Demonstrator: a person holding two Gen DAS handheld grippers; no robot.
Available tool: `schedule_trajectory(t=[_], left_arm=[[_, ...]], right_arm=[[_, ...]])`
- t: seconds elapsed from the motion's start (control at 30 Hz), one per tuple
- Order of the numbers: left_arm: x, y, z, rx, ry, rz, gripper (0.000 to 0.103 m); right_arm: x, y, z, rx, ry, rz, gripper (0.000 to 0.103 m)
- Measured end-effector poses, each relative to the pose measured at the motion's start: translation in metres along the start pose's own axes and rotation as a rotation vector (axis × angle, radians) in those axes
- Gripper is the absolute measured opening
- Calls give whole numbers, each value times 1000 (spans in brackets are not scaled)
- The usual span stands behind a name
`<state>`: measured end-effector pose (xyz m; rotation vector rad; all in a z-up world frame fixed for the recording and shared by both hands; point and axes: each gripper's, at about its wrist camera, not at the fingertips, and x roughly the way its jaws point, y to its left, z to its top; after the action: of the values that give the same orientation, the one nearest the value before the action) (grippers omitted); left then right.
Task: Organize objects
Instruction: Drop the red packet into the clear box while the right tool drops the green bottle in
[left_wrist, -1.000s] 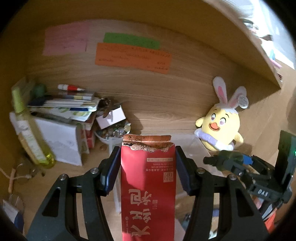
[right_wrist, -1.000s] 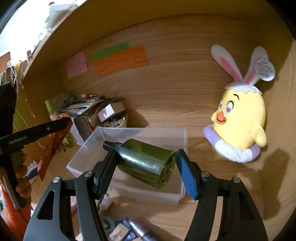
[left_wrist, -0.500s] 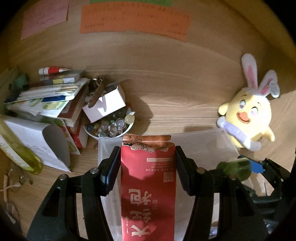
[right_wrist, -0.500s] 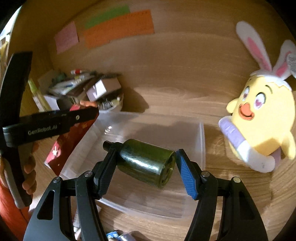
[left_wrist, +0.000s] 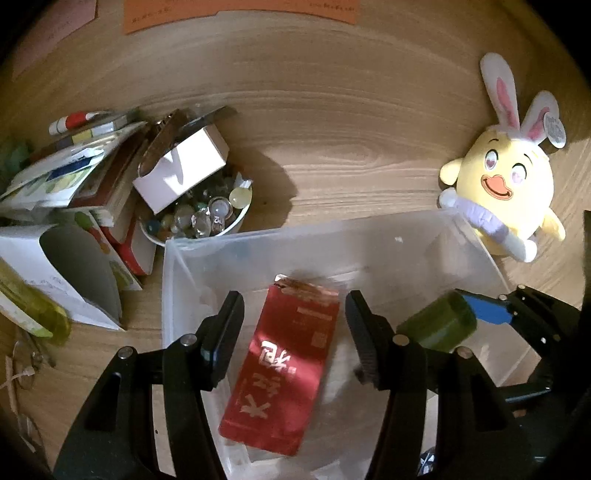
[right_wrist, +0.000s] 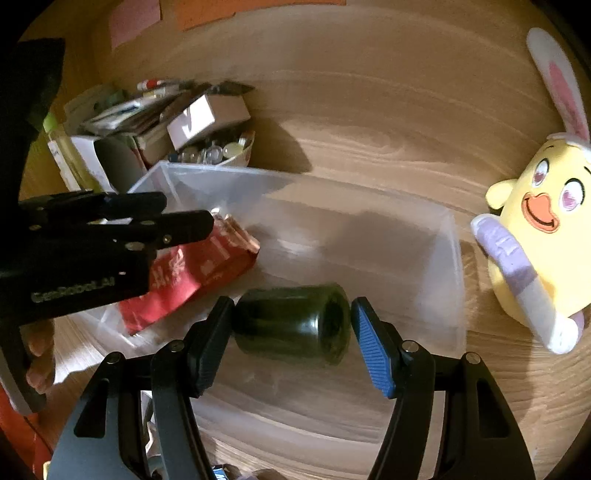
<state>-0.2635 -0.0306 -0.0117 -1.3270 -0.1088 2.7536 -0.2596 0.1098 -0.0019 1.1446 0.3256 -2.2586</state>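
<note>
From the left wrist we see the left claw (left_wrist: 293, 299) released: the red foil packet (left_wrist: 284, 365) lies tilted below and between its jaws, clear of both pads, inside the clear plastic bin (left_wrist: 295, 225). To the right of that claw the right claw (left_wrist: 491, 310) shows only one blue pad against the dark green bottle (left_wrist: 437, 326).

The right wrist view tells us more. There the right claw (right_wrist: 291, 302) is grasping the bottle (right_wrist: 291, 321) sideways across its body, base toward the camera, just above the bin floor. It also shows the left claw (right_wrist: 184, 221) from the side, over the packet (right_wrist: 192, 273), and fingers (right_wrist: 38, 365) on its handle at the lower left. Only the left view shows the packet's printed face.

A second ago the packet filled the left claw's gap upright. Now it looks smaller and skewed, down in the bin. The bin, once ahead of both claws, now sits directly beneath them on the wooden surface (left_wrist: 332, 147), with the plush chick (left_wrist: 506, 184) far right.
</note>
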Motion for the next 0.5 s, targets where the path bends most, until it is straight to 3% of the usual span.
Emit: schedule_trajectory(t=[0.27, 0.43, 0.5], left_arm=[[-36, -2, -5, 6, -53, -24, 60], [-75, -4, -14, 16, -128, -18, 75], [-91, -5, -19, 23, -162, -12, 85]], right_arm=[[-16, 2, 3, -14, -19, -15, 63], [-51, 2, -2, 5, -86, -33, 71], [-69, 4, -7, -2, -122, -36, 75]])
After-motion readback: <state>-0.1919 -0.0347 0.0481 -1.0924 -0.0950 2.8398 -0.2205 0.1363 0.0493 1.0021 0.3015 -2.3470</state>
